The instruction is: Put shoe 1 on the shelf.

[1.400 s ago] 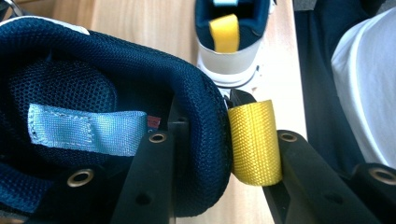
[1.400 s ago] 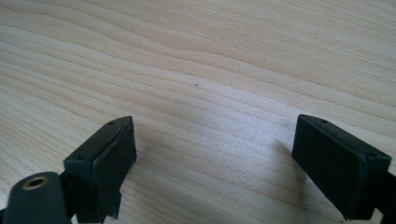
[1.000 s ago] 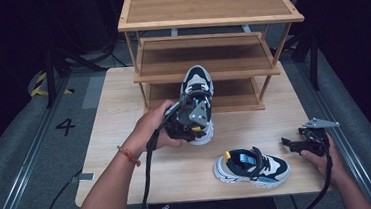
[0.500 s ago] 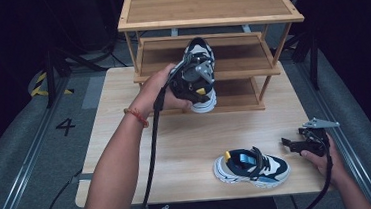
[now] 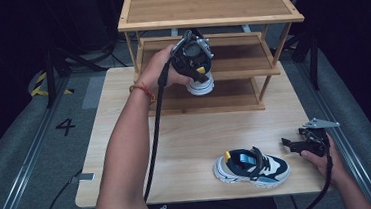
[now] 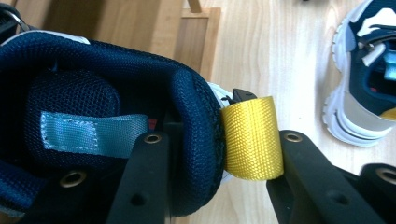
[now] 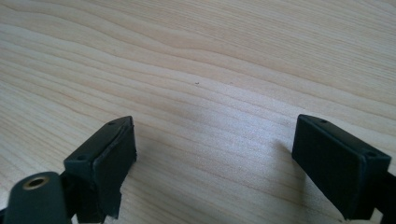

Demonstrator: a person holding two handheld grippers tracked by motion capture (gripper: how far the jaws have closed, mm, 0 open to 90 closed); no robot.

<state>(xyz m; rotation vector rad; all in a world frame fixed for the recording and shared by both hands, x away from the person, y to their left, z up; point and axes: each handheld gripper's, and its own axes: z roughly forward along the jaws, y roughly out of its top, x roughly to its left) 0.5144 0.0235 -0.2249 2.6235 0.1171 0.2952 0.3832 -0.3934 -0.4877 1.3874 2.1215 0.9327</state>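
My left gripper [image 5: 193, 58] is shut on the heel of a navy and white sneaker [image 5: 200, 86], held up in front of the wooden rack's middle shelf [image 5: 240, 55]. In the left gripper view one jaw of the left gripper [image 6: 222, 140] sits inside the sneaker's collar [image 6: 93, 88] and the other presses outside by its yellow pull loop [image 6: 252, 137]. Its jaws have just been opening slightly, with the heel still between them. The matching sneaker [image 5: 251, 165] lies on the table near the front edge. To its right, my right gripper [image 5: 291, 144] rests open over bare wood [image 7: 212, 140].
The three-tier wooden rack [image 5: 205, 2] stands at the back of the light wooden table [image 5: 186, 134]. The second sneaker [image 6: 359, 93] is also below in the left gripper view. A black cable [image 5: 153, 137] trails from the left gripper along the forearm.
The left hand has carried its sneaker up and away from the table's middle toward the rack's middle shelf. The right gripper and the other sneaker have stayed put.
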